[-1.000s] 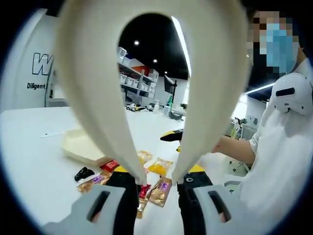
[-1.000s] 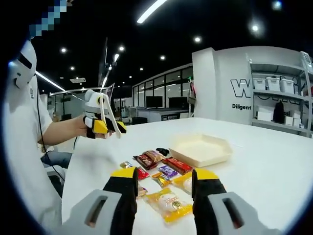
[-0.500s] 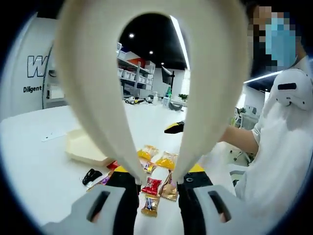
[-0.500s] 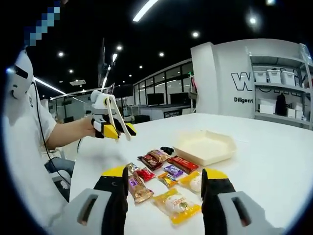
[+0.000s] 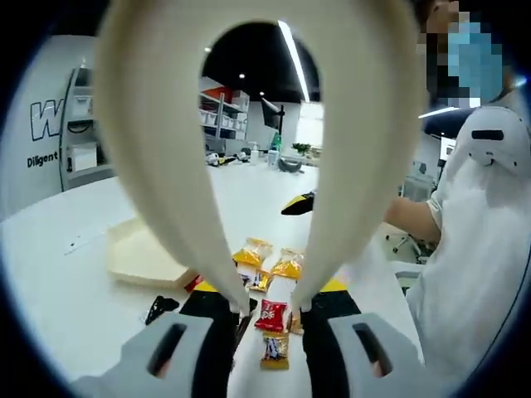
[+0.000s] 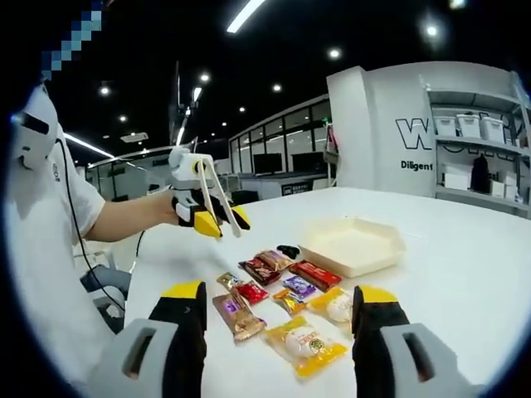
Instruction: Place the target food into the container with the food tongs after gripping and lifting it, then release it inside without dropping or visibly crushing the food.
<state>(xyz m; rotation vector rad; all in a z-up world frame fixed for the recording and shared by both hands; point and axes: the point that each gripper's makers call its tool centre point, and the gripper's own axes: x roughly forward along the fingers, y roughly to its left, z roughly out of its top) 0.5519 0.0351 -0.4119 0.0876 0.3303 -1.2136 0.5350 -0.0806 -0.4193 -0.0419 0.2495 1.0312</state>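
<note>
Since the earlier frames, the right gripper (image 6: 280,319) is being opened wider, its black-and-yellow fingers (image 6: 184,319) now standing well apart with nothing between them. The left gripper (image 5: 267,311) is being carried nearer to the snacks, with the cream food tongs (image 5: 257,149) being held between its fingers; the tong tips are being kept narrowly apart, just above a red wrapped candy (image 5: 270,315) on the white worktop (image 5: 58,290).

In the right gripper view, the left gripper (image 6: 207,222) with the food tongs (image 6: 217,197) is being held up above the far left of the spread of packets. A yellow packet (image 6: 305,346) is lying nearest, between the right fingers, with a second yellow packet (image 6: 332,305) just beyond it, a brown packet (image 6: 236,315) to the left, and a purple candy (image 6: 299,287) and a dark red bar (image 6: 315,274) farther off. The shallow cream container (image 6: 353,246) is sitting beyond the packets, to the right, with nothing seen inside it. A person's white sleeve (image 6: 50,224) is being seen at the left.
</note>
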